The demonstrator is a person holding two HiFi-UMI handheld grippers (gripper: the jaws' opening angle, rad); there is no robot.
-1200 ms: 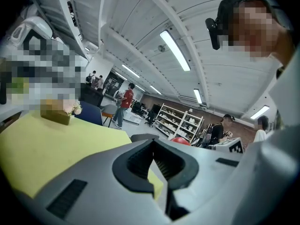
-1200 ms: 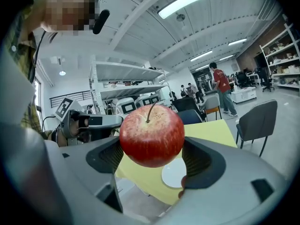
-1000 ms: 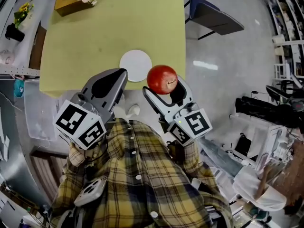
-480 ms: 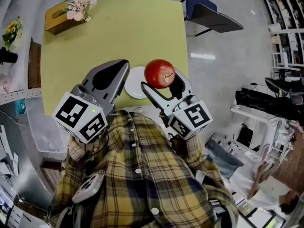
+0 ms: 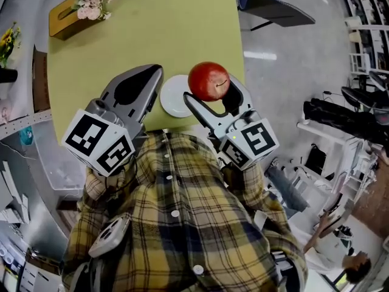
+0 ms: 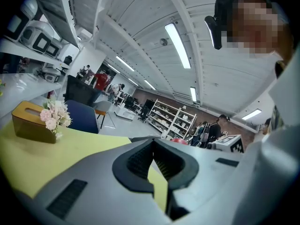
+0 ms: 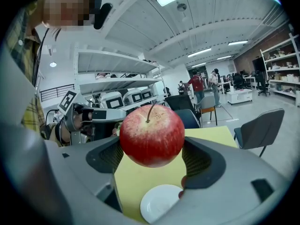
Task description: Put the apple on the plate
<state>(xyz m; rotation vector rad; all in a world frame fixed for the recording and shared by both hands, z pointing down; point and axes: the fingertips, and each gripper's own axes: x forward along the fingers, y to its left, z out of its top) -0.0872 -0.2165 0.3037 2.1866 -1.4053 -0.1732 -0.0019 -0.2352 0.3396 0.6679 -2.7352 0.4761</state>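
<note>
Hanging over the yellow-green table (image 5: 146,23), the grey left gripper (image 5: 155,73) had its jaws pressed together, holding nothing. Beside it lay the small round white plate (image 5: 173,100). The right gripper (image 5: 211,92) squeezed the shiny red apple (image 5: 208,79) above the plate's edge.

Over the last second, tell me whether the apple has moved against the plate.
Yes. The apple, in the right claw, went forward along the right side of the plate, away from the person.

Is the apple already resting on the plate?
No, the apple is clamped in the right gripper, in the air above the plate.
</note>
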